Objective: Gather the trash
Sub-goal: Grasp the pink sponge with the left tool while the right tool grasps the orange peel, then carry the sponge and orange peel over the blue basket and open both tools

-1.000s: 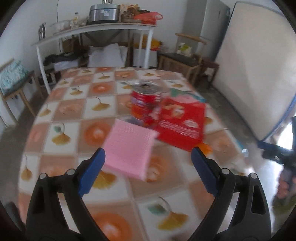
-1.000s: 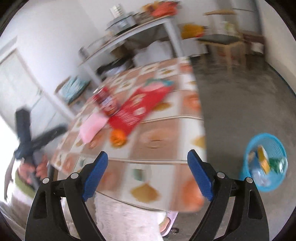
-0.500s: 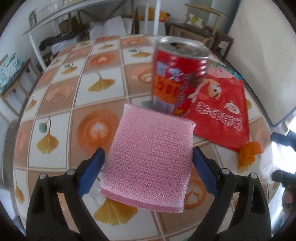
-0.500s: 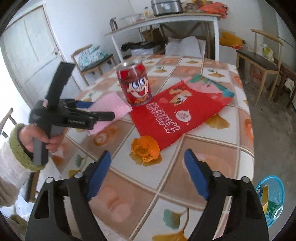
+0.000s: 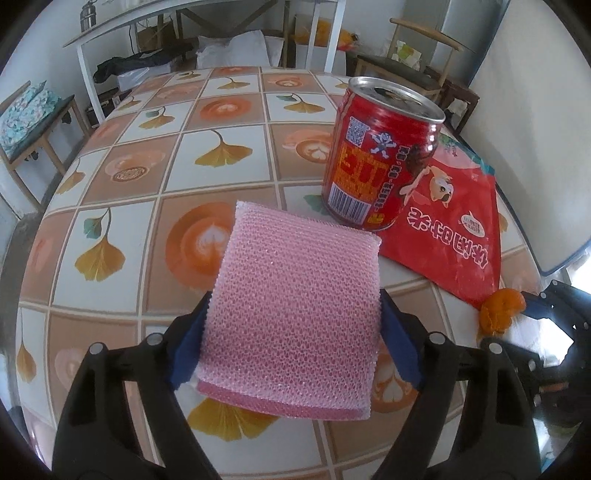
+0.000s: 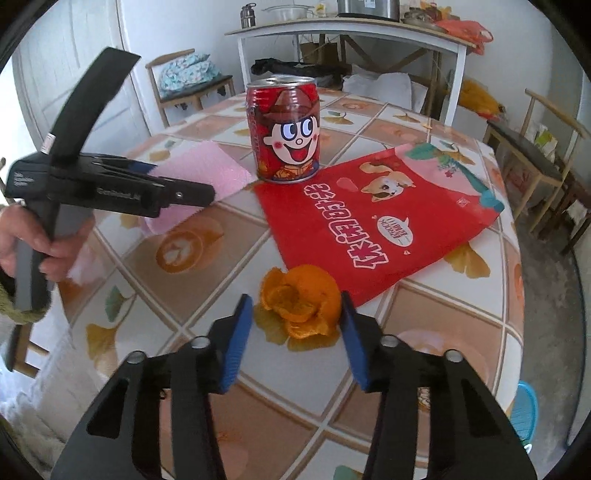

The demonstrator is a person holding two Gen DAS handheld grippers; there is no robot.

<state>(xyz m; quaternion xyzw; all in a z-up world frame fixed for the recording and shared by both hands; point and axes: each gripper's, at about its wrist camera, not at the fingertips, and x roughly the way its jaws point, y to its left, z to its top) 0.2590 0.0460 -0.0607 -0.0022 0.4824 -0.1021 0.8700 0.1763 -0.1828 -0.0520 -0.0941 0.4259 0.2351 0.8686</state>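
A pink sponge (image 5: 295,295) lies on the tiled table (image 5: 122,206) between the pads of my left gripper (image 5: 293,301). Its jaws are closing and both pads touch the sponge's sides. Behind it stand a red drink can (image 5: 380,155) and a flat red snack bag (image 5: 454,236). An orange peel (image 6: 299,306) sits between the fingers of my right gripper (image 6: 295,299). Those jaws are closing too: the right pad is at the peel, while a thin gap remains at the left pad. The can (image 6: 284,133), the bag (image 6: 369,221) and the left gripper (image 6: 173,181) show beyond.
A blue trash basket (image 6: 524,410) stands on the floor past the table's right edge. Wooden chairs (image 6: 532,158) and a white side table (image 6: 351,29) with kitchenware line the back wall. A person's hand (image 6: 22,236) holds the left gripper.
Both grippers came down toward the table. The left one moved over the pink sponge and narrowed onto it. The right one swung from the table edge to the orange peel and narrowed around it.
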